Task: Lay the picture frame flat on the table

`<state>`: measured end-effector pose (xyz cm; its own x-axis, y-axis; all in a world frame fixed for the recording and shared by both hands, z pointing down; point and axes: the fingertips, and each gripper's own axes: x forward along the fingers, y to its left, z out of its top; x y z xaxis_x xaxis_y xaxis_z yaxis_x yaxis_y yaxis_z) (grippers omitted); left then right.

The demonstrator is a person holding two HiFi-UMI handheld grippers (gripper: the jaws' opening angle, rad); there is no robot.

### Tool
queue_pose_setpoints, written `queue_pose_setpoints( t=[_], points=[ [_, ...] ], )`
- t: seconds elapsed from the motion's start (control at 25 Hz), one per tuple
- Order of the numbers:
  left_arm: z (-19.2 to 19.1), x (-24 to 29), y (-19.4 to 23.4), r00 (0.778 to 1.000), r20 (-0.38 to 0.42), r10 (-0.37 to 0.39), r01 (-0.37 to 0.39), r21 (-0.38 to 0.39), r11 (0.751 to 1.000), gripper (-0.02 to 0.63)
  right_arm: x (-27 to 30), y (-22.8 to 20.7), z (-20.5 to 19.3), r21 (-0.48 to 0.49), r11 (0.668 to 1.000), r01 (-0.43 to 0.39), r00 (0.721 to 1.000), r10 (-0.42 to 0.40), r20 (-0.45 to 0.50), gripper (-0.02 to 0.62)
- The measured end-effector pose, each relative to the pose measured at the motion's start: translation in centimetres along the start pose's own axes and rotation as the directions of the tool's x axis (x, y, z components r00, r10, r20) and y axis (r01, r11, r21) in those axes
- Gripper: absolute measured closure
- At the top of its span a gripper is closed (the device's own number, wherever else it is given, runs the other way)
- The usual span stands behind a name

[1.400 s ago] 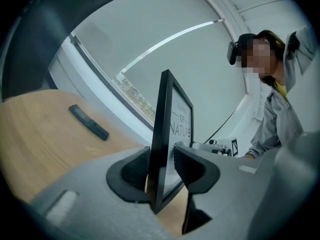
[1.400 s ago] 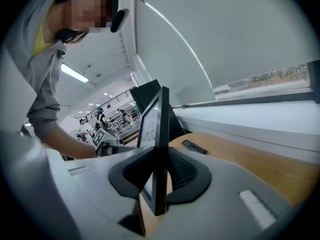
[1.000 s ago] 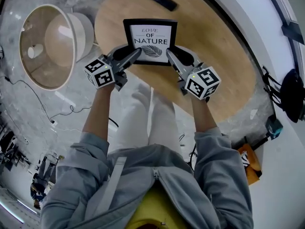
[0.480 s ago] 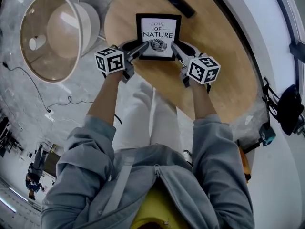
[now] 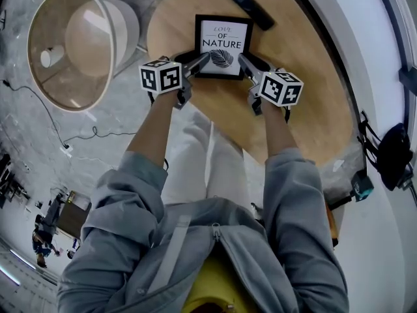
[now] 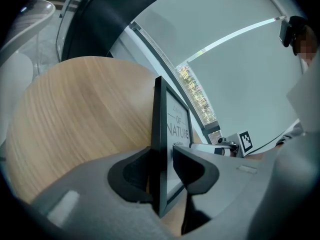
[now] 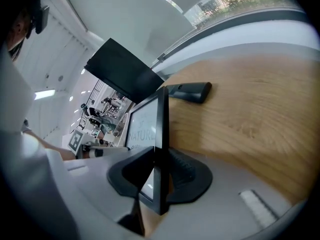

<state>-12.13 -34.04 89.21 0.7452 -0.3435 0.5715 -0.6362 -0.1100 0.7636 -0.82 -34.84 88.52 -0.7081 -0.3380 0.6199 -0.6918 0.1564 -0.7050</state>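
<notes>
The black picture frame (image 5: 223,44) with the "LOVE OF NATURE" print faces up towards me over the round wooden table (image 5: 293,129). My left gripper (image 5: 204,59) grips its lower left corner, my right gripper (image 5: 242,60) its lower right corner. In the left gripper view the frame's edge (image 6: 161,134) runs between the jaws of the left gripper (image 6: 162,171), which are opening while the pads still touch it. The right gripper view shows the right gripper (image 7: 159,174) clamped on the frame (image 7: 161,129). The frame's back faces the wood; I cannot tell whether it rests there.
A black remote (image 5: 247,5) lies on the table just beyond the frame and shows as the remote (image 7: 190,90) in the right gripper view. A large beige lamp shade (image 5: 71,44) sits off the table's left side. Cables run across the floor (image 5: 78,142).
Both grippers have carried the frame farther out over the table, towards the remote. The print looks narrower and more face-up than a second ago.
</notes>
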Motion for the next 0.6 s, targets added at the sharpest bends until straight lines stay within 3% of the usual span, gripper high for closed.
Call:
queue_pose_setpoints(
  t=[0.28, 0.44, 0.52, 0.6],
  points=[
    [-0.8, -0.2, -0.3, 0.996, -0.004, 0.088, -0.088, -0.068, 0.994, 0.455, -0.7, 0.1, -0.6, 0.024, 1.0, 0.017, 1.0, -0.017, -0.012, 0.508],
    [-2.5, -0.8, -2.5, 0.993, 0.04, 0.108, -0.101, -0.143, 0.985, 0.42, -3.6, 0.6, -1.6, 0.048, 0.998, 0.047, 0.998, -0.048, 0.031, 0.5],
    [-3.4, -1.2, -4.2, 0.99, 0.06, 0.131, -0.122, -0.14, 0.983, 0.366, -6.0, 0.4, -2.0, 0.065, 0.995, 0.079, 0.994, -0.083, 0.071, 0.422],
    [-3.6, -1.6, -4.4, 0.983, 0.055, 0.176, -0.169, -0.11, 0.979, 0.329, -7.1, 0.1, -1.9, 0.08, 0.991, 0.108, 0.989, -0.116, 0.09, 0.402]
  ],
)
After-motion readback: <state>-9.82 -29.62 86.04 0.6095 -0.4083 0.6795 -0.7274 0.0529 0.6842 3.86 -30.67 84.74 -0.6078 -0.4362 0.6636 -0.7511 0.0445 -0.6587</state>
